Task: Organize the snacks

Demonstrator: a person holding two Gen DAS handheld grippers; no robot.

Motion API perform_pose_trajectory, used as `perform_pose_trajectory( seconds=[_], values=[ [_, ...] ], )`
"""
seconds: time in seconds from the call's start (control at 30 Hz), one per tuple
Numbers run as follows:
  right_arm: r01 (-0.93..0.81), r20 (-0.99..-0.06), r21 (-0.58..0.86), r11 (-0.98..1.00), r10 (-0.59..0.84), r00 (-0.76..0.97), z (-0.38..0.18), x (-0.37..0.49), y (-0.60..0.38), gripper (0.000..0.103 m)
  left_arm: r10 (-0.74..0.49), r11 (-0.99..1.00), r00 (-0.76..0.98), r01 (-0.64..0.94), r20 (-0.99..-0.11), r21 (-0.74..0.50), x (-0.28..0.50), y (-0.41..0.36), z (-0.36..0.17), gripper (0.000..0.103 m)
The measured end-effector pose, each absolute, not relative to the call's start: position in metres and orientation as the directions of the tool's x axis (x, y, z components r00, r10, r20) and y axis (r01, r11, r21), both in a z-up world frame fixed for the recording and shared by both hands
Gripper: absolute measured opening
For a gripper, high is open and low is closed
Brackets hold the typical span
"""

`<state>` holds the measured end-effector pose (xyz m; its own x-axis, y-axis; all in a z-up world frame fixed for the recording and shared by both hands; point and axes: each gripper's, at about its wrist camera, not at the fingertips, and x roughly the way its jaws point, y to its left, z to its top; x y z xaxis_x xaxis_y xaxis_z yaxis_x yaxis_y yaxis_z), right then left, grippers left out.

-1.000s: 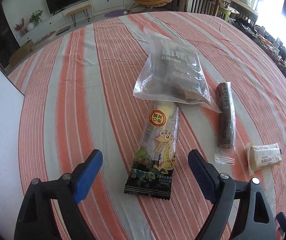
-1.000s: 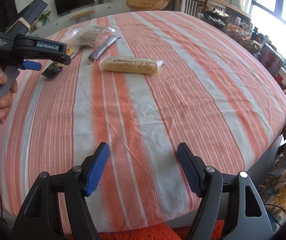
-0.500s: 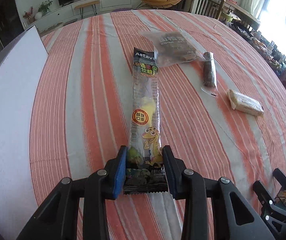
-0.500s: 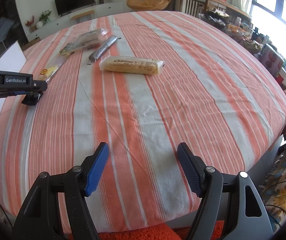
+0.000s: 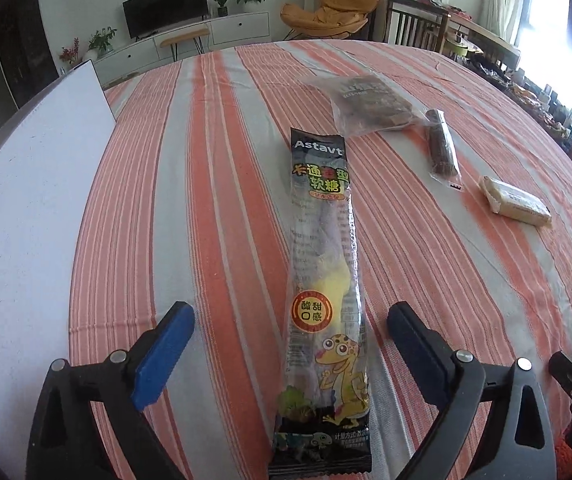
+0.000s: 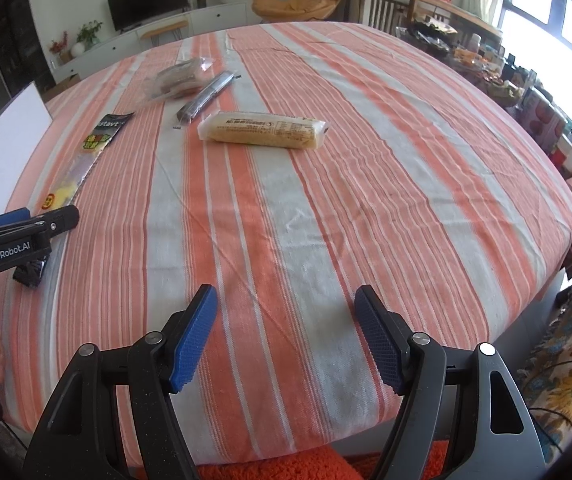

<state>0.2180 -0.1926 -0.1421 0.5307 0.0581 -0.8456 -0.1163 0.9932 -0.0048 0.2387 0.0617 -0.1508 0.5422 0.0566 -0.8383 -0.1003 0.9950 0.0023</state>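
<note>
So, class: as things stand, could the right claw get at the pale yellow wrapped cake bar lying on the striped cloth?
Probably yes. The right claw is open and empty, and only bare striped tablecloth lies between it and the cake bar. The left claw sits well off to the side, so nothing blocks the approach.

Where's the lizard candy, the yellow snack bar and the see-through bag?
lizard candy (image 5: 324, 264), left wrist view, middle of wrapper.
yellow snack bar (image 6: 264, 131), right wrist view, middle of pack.
see-through bag (image 5: 368, 104), left wrist view, centre.
</note>
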Motion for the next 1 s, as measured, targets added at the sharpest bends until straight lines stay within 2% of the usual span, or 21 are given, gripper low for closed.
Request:
perform_pose_trajectory(
  seconds=[0.63,0.77,0.87,0.93,1.0],
  values=[
    [-0.117,-0.844,0.011,0.993,0.072,0.531,-0.142,0.218,-0.194,0.075,0.07,0.993,0.576,-0.121,-0.815,0.0,0.236,0.064,-0.154,0.103],
    [-0.11,-0.832,0.083,0.99,0.13,0.539,-0.141,0.217,-0.204,0.076,0.07,0.993,0.576,-0.121,-0.815,-0.001,0.236,0.064,-0.154,0.103],
    [-0.121,-0.815,0.196,0.973,0.23,0.532,-0.138,0.219,-0.215,0.081,0.07,0.993,0.576,-0.121,-0.815,0.0,0.236,0.064,-0.154,0.103],
    [-0.145,-0.801,0.269,0.952,0.305,0.515,-0.136,0.229,-0.225,0.08,0.07,0.993,0.576,-0.121,-0.815,-0.001,0.236,0.064,-0.154,0.103],
    [-0.189,-0.802,0.232,0.954,0.297,0.519,-0.129,0.245,-0.227,0.079,0.07,0.993,0.576,-0.121,-0.815,0.0,0.236,0.064,-0.154,0.103]
  ],
)
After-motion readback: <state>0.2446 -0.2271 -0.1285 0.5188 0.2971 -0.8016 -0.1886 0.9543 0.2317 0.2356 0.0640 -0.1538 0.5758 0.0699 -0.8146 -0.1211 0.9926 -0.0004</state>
